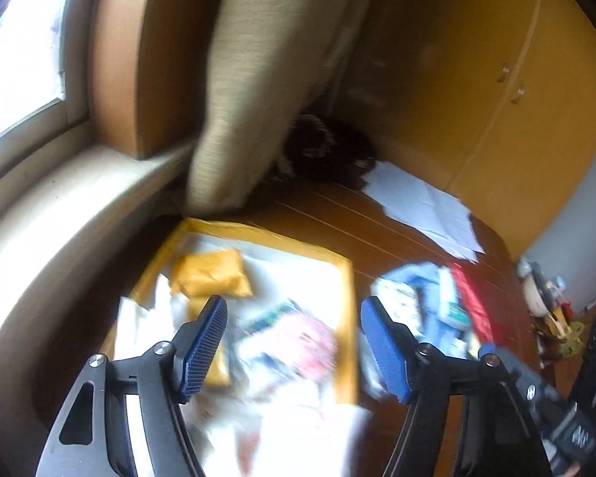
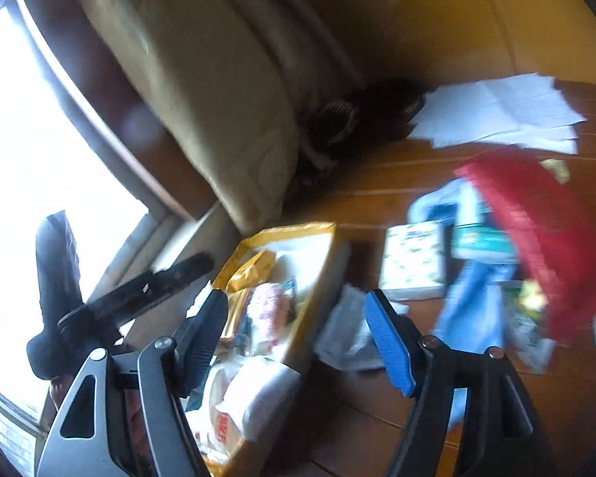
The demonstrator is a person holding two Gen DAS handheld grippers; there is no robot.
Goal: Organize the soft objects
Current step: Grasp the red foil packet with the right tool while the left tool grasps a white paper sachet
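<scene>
Both views are blurred. A tan cushion [image 1: 266, 79] leans upright against the wall by the window; it also shows in the right wrist view [image 2: 202, 91]. A yellow-rimmed box [image 1: 349, 318] on the wooden floor holds a yellow padded pouch [image 1: 208, 274], a pink soft item [image 1: 310, 338] and white packets. My left gripper [image 1: 294, 338] is open and empty above the box. My right gripper [image 2: 294, 338] is open and empty over the box's right rim [image 2: 318, 278]. Blue cloth [image 2: 469, 302] and red fabric [image 2: 536, 230] lie to the right.
A dark furry heap [image 1: 326, 151] sits in the corner behind the cushion. White papers [image 1: 425, 206] lie on the floor near the wooden wardrobe [image 1: 516, 99]. A printed box [image 2: 413, 258] and a clear bag [image 2: 345, 338] lie beside the yellow-rimmed box. The window sill [image 1: 59, 206] runs along the left.
</scene>
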